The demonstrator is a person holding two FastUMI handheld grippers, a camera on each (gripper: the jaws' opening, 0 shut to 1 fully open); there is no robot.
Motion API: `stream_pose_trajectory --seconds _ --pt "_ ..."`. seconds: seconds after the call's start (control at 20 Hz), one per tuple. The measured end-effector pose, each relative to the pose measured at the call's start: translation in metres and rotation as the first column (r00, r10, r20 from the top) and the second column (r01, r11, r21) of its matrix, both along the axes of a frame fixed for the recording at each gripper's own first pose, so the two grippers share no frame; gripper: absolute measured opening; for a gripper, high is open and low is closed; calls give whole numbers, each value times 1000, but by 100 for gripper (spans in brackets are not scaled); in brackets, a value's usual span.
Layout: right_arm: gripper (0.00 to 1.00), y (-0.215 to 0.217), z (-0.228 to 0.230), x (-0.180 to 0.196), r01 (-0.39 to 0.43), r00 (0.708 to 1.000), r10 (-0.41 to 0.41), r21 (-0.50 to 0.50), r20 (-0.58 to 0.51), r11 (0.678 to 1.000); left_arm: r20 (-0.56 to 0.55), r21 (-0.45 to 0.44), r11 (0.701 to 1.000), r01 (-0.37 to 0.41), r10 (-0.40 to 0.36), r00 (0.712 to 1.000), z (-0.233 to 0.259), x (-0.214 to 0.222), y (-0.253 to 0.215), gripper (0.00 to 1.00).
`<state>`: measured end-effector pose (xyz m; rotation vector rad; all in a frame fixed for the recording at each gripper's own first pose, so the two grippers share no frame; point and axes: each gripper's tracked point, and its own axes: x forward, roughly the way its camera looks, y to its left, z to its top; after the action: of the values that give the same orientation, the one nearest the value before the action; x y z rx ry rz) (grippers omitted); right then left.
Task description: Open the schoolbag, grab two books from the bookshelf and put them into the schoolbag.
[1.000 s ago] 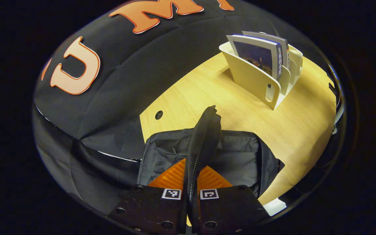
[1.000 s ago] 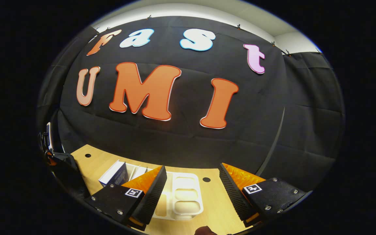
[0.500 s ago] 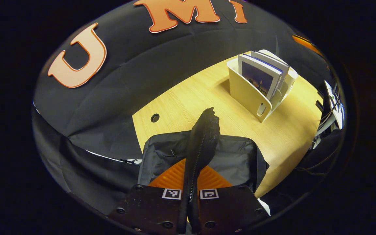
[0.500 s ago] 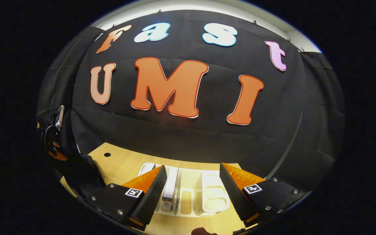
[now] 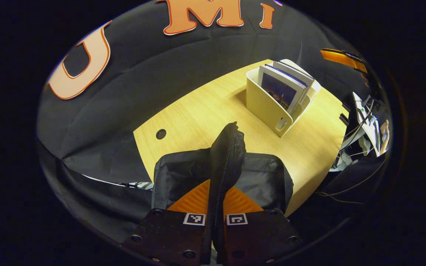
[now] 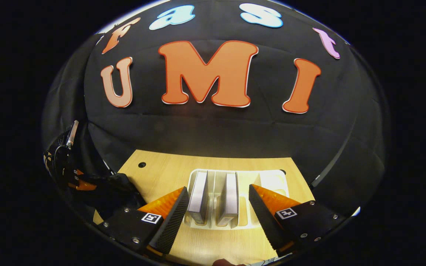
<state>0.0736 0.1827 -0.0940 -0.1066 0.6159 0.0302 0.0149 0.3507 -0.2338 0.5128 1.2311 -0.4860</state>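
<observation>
A light wood-grain desk stands against the black cloth wall of the booth. A small round dark hole sits near the desk's far left corner. Past the desk's right edge, in the left gripper view, loose cables hang beside some equipment, too blurred to identify.

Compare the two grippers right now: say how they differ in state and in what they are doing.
The left gripper is shut on the schoolbag flap, holding it up over the open schoolbag; the right gripper is open and holds nothing. The left one sits at the bag, while the right one hangs above the bookshelf, its jaws spread to either side of the two books. Both are over the table.
</observation>
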Motion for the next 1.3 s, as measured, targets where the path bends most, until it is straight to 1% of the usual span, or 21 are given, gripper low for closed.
stream_pose_trajectory --seconds 0.05,0.15,0.25,0.35,0.4,0.45,0.55,0.65,0.75,0.9,0.95,1.0,1.05,1.1,1.15,1.2,1.25,1.3 --pt "97 4 -7 3 -10 999 10 -1 -41 1000 6 -4 1000 3 -3 1000 0 2 -2 7" --pt "97 15 -22 7 -35 991 38 27 -128 999 5 -1 1000 -8 8 1000 -1 4 -5 6" --pt "97 21 -37 10 -59 977 68 52 -200 997 -1 -7 999 -31 31 1000 -5 4 -7 7" --pt "97 19 -57 21 -72 961 80 40 -265 997 -2 -9 999 -50 50 999 -7 3 -10 7" --pt "97 23 -68 27 -83 947 96 53 -306 995 -1 -8 998 -61 61 998 -7 4 -11 7" --pt "97 26 -83 30 -88 925 106 68 -365 994 -4 -11 997 -70 70 998 -9 1 -14 7" --pt "98 23 -108 39 -59 888 91 86 -450 995 -15 -7 996 -91 91 996 -13 -3 -14 7" --pt "98 23 -125 49 -34 862 79 97 -502 995 -20 1 994 -111 111 994 -15 -4 -12 7" --pt "98 24 -136 60 -15 844 73 114 -531 993 -23 8 992 -126 126 992 -17 -6 -13 7" --pt "97 24 -154 68 30 805 47 119 -591 992 -31 15 990 -140 140 990 -21 -9 -16 7" --pt "81 24 -160 69 43 789 36 114 -613 993 -35 16 989 -144 145 989 -22 -10 -18 7" --pt "92 23 -166 69 55 775 22 102 -632 993 -37 18 989 -147 148 988 -23 -11 -18 7" --pt "83 22 -170 70 62 763 13 93 -647 994 -37 20 988 -153 154 987 -23 -12 -20 7" --pt "80 25 -174 71 67 753 7 87 -658 994 -39 21 987 -157 158 987 -24 -12 -19 7" --pt "71 28 -175 72 71 746 3 84 -666 994 -40 21 987 -161 161 986 -24 -13 -20 7" --pt "65 30 -178 73 76 739 -2 80 -673 994 -42 22 986 -163 164 986 -25 -14 -20 11" --pt "55 30 -179 73 86 733 -17 68 -680 994 -42 23 986 -167 168 985 -25 -14 -21 7" --pt "50 26 -184 72 99 729 -33 58 -684 993 -44 23 985 -169 170 984 -25 -16 -20 7"
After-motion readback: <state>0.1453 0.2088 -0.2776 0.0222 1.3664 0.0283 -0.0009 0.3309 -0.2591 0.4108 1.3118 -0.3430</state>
